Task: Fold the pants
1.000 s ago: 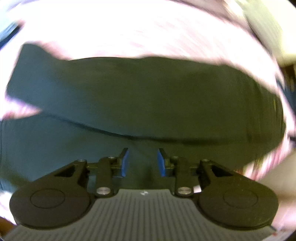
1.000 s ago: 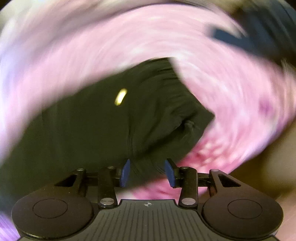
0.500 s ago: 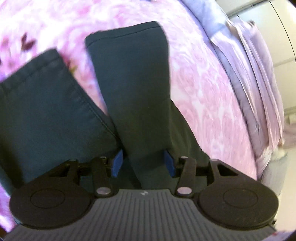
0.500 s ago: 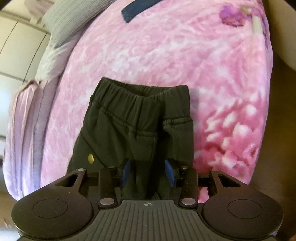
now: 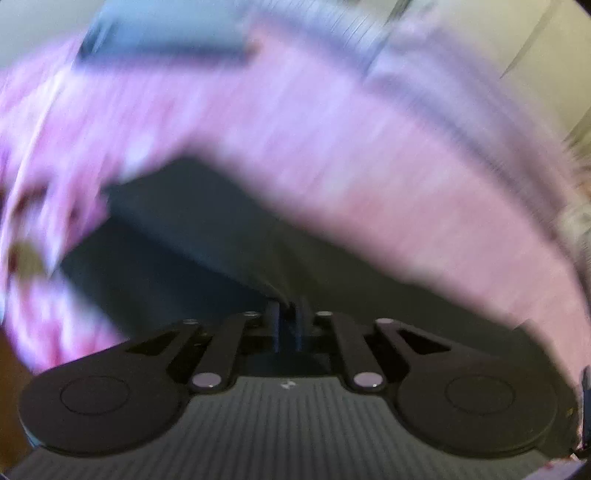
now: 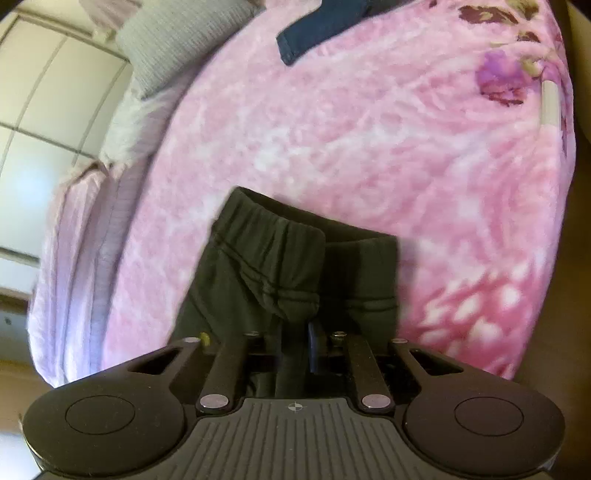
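Lying on the pink floral blanket [image 6: 369, 155] of the bed, the dark pants [image 6: 258, 266] show their gathered elastic waistband toward the far end in the right wrist view, with one side of the waist doubled over the other. A small yellow dot [image 6: 204, 336] sits on the cloth at the left side of the pants, just beyond the tool. The right hand-held gripper [image 6: 297, 345] has its jaws drawn nearly together on a fold of the pants near the waist, the fabric pinched between the blue pads [image 6: 314, 345]. In the left wrist view, heavily blurred, the pants [image 5: 207, 240] spread as a dark sheet from the tool outward over the blanket [image 5: 332, 155]. The left hand-held gripper [image 5: 288, 325] is likewise clamped down to a narrow slit, with a ridge of the dark cloth running straight into it. Beyond the pants, at the far side of the blanket, lies a dark blue garment [image 6: 321, 26]. To the left of the pants, past the blanket's edge, are pale lilac bedding [image 6: 74, 258] and a grey ribbed pillow [image 6: 173, 40], with white panelled doors [image 6: 48, 110] behind them.
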`<state>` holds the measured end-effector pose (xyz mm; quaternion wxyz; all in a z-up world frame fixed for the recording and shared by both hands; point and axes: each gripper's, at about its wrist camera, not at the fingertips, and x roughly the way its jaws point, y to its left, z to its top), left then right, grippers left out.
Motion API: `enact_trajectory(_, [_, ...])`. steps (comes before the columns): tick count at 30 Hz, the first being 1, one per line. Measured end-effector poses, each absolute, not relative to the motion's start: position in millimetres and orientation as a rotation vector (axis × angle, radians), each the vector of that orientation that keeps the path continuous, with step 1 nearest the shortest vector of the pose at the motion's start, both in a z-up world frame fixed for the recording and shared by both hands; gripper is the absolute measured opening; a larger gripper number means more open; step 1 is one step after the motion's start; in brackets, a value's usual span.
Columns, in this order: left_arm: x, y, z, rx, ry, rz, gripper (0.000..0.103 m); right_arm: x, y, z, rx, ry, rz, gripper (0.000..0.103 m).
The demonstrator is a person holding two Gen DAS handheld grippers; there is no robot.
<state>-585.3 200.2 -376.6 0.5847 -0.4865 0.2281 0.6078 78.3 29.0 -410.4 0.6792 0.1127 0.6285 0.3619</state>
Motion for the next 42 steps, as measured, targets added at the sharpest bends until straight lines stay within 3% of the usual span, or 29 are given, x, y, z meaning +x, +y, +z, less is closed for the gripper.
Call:
enact_trajectory(2, [-600.3, 194.4, -397.3, -1.29, 0.434, 1.446, 0.009, 78.9, 31.7, -414.9, 0.221, 1.444, 0.822, 0.02])
enact_trajectory(6, [-619.2, 190.0, -398.0, -1.399, 0.13, 1.535, 0.029, 80.0, 27.9, -417.6, 0.266, 1.421, 0.862, 0.032])
enact_trajectory(13, [-630.3, 192.4, -403.7, -1.424, 0.132, 1.556, 0.026, 86.3, 21.4, -437.0, 0.406, 1.438, 0.839, 0.036])
enact_trajectory(14, [-630.2, 197.8, -406.0, -1.412, 0.149, 1.561, 0.023, 86.3, 23.3, -439.9, 0.409, 1.441, 0.842, 0.036])
enact_trajectory(15, [-627.9, 203.3, -406.0, -1.384, 0.183, 1.575, 0.006, 85.7, 25.5, -439.3, 0.4, 1.434, 0.848, 0.031])
enact_trajectory(16, [-624.2, 206.3, -403.5, -1.341, 0.243, 1.584, 0.002, 85.1, 28.8, -434.6, 0.356, 1.409, 0.852, 0.01])
enact_trajectory(22, [-611.7, 195.2, -367.5, -1.099, 0.354, 1.563, 0.002, 92.5, 16.4, -392.5, 0.328, 1.344, 0.99, 0.008])
enact_trajectory(27, [-606.1, 175.2, -389.2, -1.086, 0.564, 1.568, 0.003, 100.0, 17.3, -425.1, 0.194, 1.436, 0.886, 0.008])
enact_trajectory(33, [-602.6, 170.6, -395.4, -1.048, 0.557, 1.578, 0.003, 100.5, 18.2, -424.2, 0.18, 1.435, 0.909, 0.008])
enact_trajectory(42, [-624.0, 163.2, -399.9, -1.23, 0.345, 1.616, 0.007, 100.0, 19.4, -424.6, 0.183, 1.445, 0.89, 0.008])
